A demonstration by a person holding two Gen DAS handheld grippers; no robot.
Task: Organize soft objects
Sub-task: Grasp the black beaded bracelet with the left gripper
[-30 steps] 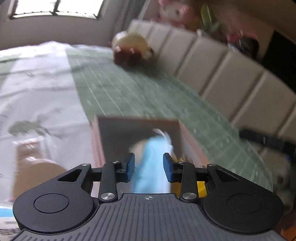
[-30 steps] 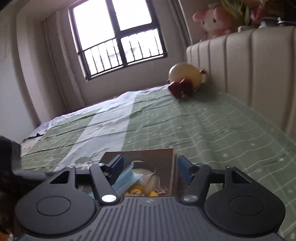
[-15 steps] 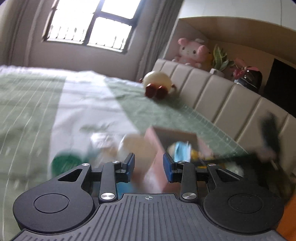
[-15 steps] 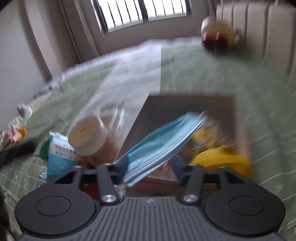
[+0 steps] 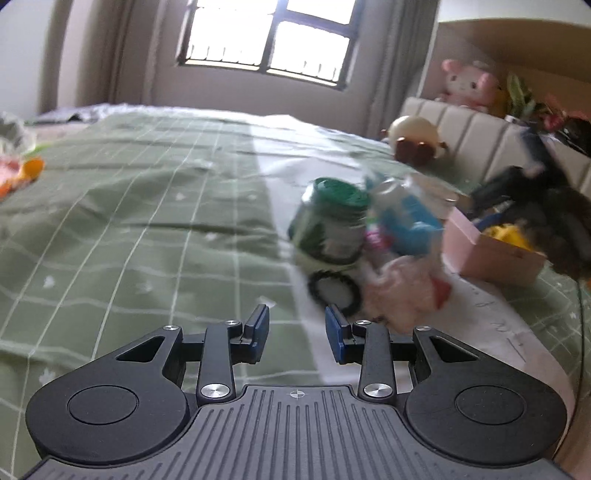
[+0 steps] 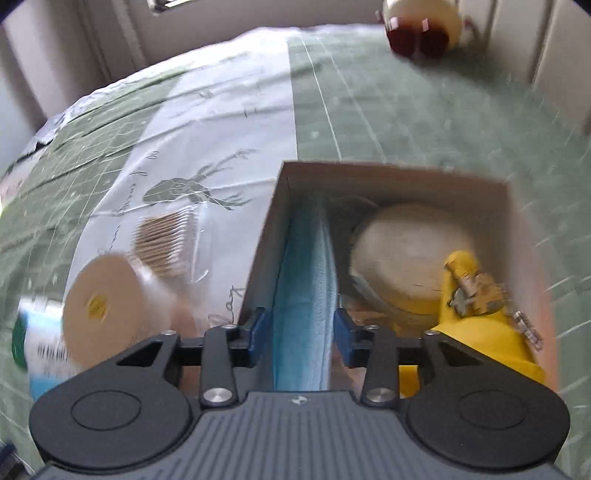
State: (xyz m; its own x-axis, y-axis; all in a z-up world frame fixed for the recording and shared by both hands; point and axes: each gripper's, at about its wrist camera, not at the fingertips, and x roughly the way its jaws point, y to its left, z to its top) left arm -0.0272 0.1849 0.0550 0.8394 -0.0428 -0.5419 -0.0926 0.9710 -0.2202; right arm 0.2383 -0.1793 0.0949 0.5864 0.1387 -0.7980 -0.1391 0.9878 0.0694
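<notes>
Left tool [image 5: 296, 329]: jaws parted with nothing between them, held low over the green checked bed [image 5: 147, 206]. Ahead of it and to its right lies a blurred cluster: a green-lidded jar [image 5: 330, 225] on its side, a blue packet [image 5: 406, 218] and a pink soft object [image 5: 402, 295] nearest the right finger. Further right stands the cardboard box [image 5: 491, 254], with a yellow item visible at its rim. Right tool [image 6: 299, 332]: jaws partly open on either side of a stack of blue face masks [image 6: 304, 295] that stands on edge inside the box [image 6: 391, 171], against its left wall; whether the pads press the stack cannot be told. To the left of this tool, outside the box, lie a beige roll [image 6: 98, 306] and a clear pack of cotton swabs [image 6: 168, 240]. To the right of the masks, inside the box, sit a round cream item [image 6: 410, 251] and a yellow toy [image 6: 476, 317]. A round plush toy [image 6: 424, 26] rests far ahead by the headboard.
</notes>
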